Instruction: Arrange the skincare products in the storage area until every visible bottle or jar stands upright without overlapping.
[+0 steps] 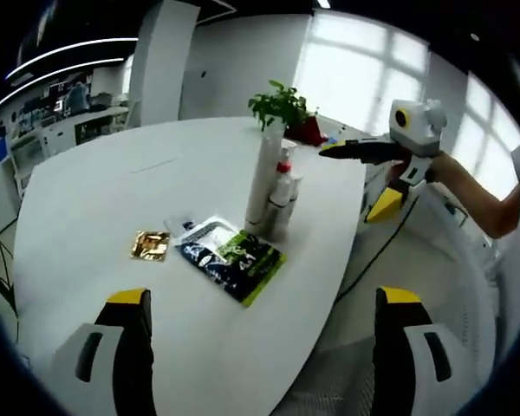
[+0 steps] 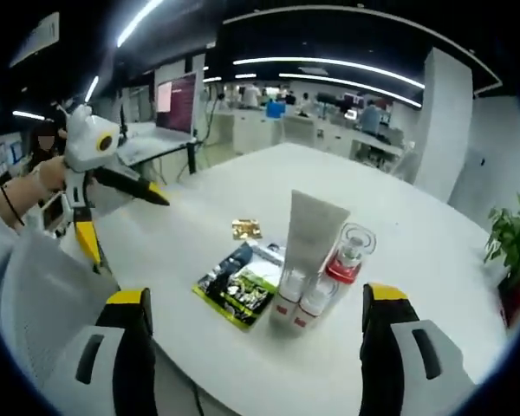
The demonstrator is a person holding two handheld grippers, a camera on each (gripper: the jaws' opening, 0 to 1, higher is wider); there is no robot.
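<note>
A tall white tube (image 1: 264, 173) stands upright near the table's far edge, cap down. A clear pump bottle with a red collar (image 1: 282, 184) and a smaller bottle (image 1: 294, 198) stand tight against it. From the right gripper view the tube (image 2: 313, 236), the red-collared bottle (image 2: 347, 255) and two small red-based bottles (image 2: 300, 303) form one close cluster. My left gripper (image 1: 264, 342) is open, well short of them over the table. My right gripper (image 2: 260, 342) is open too, empty, on the cluster's other side. Each gripper appears in the other's view: right gripper (image 1: 347, 182), left gripper (image 2: 127, 227).
Flat green and blue sachets (image 1: 230, 257) and a gold sachet (image 1: 150, 245) lie on the white table (image 1: 113, 182) beside the bottles. A potted plant (image 1: 282, 108) stands behind them. The table edge (image 2: 243, 364) runs close below my right gripper. Office desks fill the background.
</note>
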